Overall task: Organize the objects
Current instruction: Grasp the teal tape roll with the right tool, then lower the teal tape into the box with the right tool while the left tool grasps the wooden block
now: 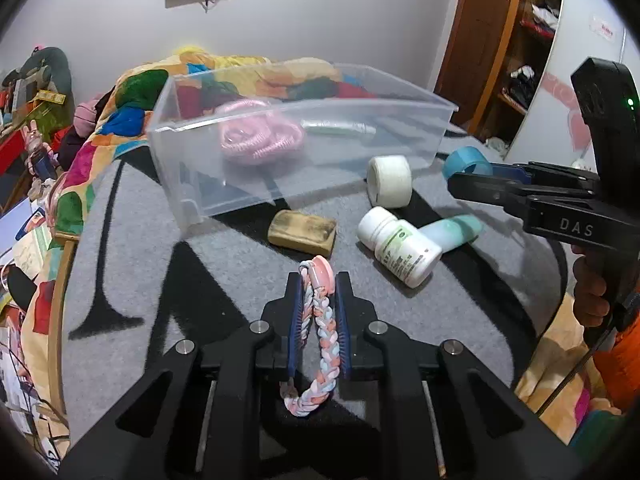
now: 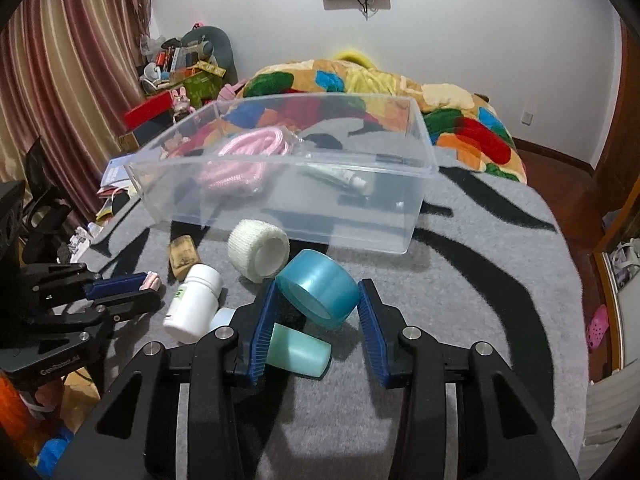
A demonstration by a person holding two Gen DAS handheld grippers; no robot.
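Note:
My left gripper [image 1: 318, 284] is shut on a braided pink, white and blue band [image 1: 320, 320], held above the grey mat. My right gripper [image 2: 318, 292] has a blue tape roll [image 2: 318, 288] between its jaws, both pads touching its sides. A clear plastic bin [image 1: 288, 184] lies ahead, holding a pink coiled cord [image 1: 256, 136] and a small tube [image 2: 340, 176]. On the mat lie a white bandage roll [image 1: 390, 180], a white pill bottle [image 1: 398, 246], a teal bottle [image 2: 298, 350] and a tan block [image 1: 302, 232].
The grey mat with black markings [image 2: 460, 320] covers the surface. A colourful blanket [image 2: 460, 120] lies behind the bin. Cluttered shelves and curtains stand at the left [image 2: 60, 100]. A wooden wardrobe [image 1: 500, 40] stands at the right.

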